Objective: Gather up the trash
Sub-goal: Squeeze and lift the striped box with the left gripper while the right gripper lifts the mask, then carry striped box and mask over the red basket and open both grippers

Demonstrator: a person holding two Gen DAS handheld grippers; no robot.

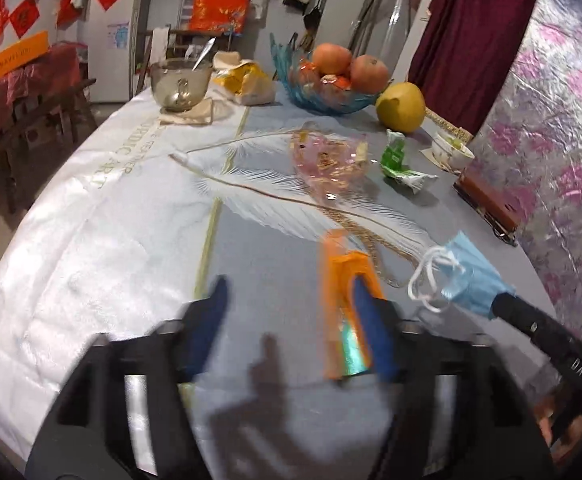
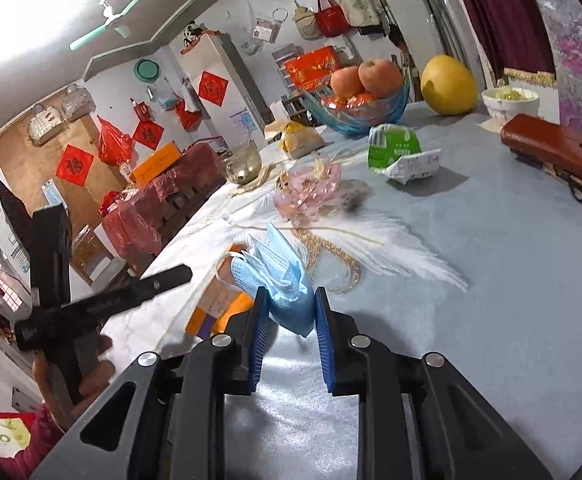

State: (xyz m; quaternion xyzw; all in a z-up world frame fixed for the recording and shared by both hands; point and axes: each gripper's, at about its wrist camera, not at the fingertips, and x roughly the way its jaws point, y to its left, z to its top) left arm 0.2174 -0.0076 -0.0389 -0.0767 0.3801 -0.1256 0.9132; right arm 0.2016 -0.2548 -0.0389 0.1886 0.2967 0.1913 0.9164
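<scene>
My right gripper [image 2: 289, 312] is shut on a crumpled blue face mask [image 2: 279, 276] and holds it above the table; the mask also shows in the left wrist view [image 1: 467, 276]. My left gripper [image 1: 291, 300] is open, with an orange box [image 1: 347, 312] lying against its right finger [image 1: 371, 328]. The box shows blurred in the right wrist view [image 2: 219, 308]. A pink crinkled wrapper [image 1: 331, 160] [image 2: 311, 188] and a crushed green and white carton [image 1: 401, 160] [image 2: 399, 152] lie farther out on the table.
The grey tablecloth with a feather print [image 1: 275, 208] also holds a blue glass fruit bowl [image 1: 323, 88], a yellow pomelo [image 1: 401, 106], a glass mug with a spoon [image 1: 179, 80], a yellow bag [image 1: 247, 84], a small white bowl [image 1: 451, 152] and a brown wallet [image 1: 487, 204]. A foil-covered wall [image 1: 563, 120] stands at the right.
</scene>
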